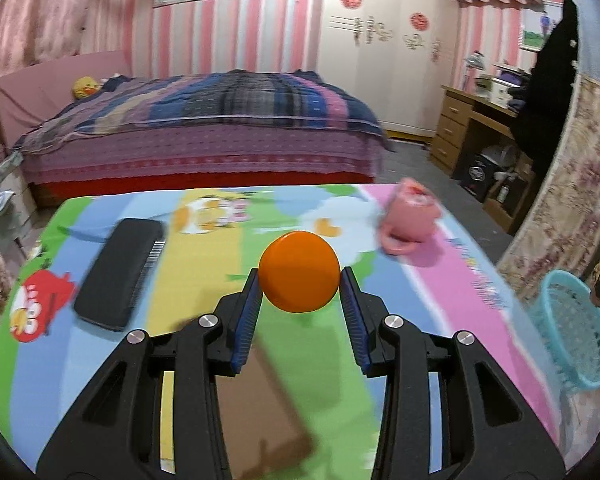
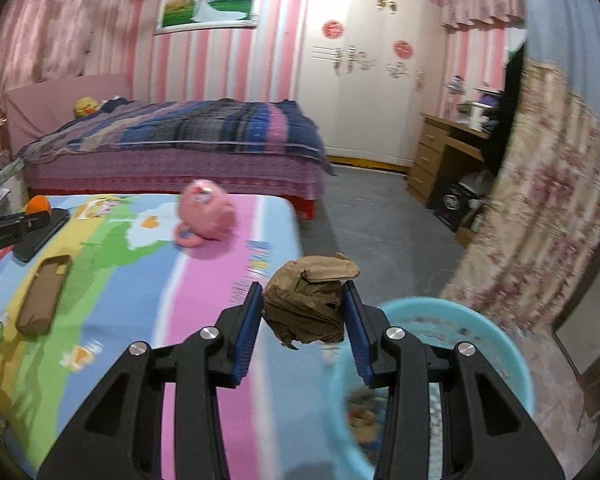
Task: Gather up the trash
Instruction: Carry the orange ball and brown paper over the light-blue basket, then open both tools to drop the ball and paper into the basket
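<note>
My left gripper (image 1: 300, 284) is shut on an orange round piece (image 1: 299, 271) and holds it above the cartoon-print table (image 1: 204, 360). The same orange piece (image 2: 38, 205) and the left gripper's dark fingers show at the far left of the right wrist view. My right gripper (image 2: 303, 300) is shut on a crumpled brown paper wad (image 2: 309, 300), held just past the table's right edge, over the rim of a light blue plastic basket (image 2: 496, 344). Some scraps lie inside that basket. In the left wrist view the blue basket (image 1: 572, 332) stands beside the table on the right.
On the table lie a black flat case (image 1: 118, 272), a brown pouch (image 2: 44, 294) and a pink plush toy (image 2: 206, 214). Behind the table stands a bed (image 1: 204, 132). A floral-covered piece (image 2: 540, 216) rises right of the basket, with a wooden desk (image 2: 444, 152) beyond.
</note>
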Available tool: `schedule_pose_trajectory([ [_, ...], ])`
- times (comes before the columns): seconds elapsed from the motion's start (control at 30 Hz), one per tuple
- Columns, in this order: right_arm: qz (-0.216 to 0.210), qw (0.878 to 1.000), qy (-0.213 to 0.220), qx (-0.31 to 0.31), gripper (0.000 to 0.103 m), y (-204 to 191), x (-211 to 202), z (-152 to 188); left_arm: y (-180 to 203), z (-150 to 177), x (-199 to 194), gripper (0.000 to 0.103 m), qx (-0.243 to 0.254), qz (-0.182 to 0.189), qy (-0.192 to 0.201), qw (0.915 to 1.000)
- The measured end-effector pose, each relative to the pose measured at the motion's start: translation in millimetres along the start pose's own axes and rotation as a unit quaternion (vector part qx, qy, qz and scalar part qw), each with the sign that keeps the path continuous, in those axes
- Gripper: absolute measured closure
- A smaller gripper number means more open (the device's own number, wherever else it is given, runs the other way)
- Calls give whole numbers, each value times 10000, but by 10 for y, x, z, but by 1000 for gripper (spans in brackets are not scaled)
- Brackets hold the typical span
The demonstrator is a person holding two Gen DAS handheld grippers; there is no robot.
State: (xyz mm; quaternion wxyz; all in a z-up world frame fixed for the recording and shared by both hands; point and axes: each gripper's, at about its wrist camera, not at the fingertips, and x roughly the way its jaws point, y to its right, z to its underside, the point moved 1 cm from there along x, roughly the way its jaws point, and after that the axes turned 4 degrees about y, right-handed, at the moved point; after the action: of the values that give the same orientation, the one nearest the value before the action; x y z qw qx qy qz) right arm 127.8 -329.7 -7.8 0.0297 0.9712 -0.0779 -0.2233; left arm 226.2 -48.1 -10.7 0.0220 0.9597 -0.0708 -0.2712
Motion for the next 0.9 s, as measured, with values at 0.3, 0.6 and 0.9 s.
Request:
schedule_pose_trajectory([
  [0.3, 607, 9974, -55, 383, 62, 937, -279, 320, 1174, 145, 23, 64, 505, 839, -117, 9951],
  [0.6, 923, 9930, -197, 705, 62, 1628, -317, 611, 2186, 450, 28, 64, 963, 1514, -304, 9833],
  [0.9, 975, 9888, -271, 1093, 62, 1954, -306, 833, 3065, 611, 89, 64, 1327, 1943, -333, 9713],
])
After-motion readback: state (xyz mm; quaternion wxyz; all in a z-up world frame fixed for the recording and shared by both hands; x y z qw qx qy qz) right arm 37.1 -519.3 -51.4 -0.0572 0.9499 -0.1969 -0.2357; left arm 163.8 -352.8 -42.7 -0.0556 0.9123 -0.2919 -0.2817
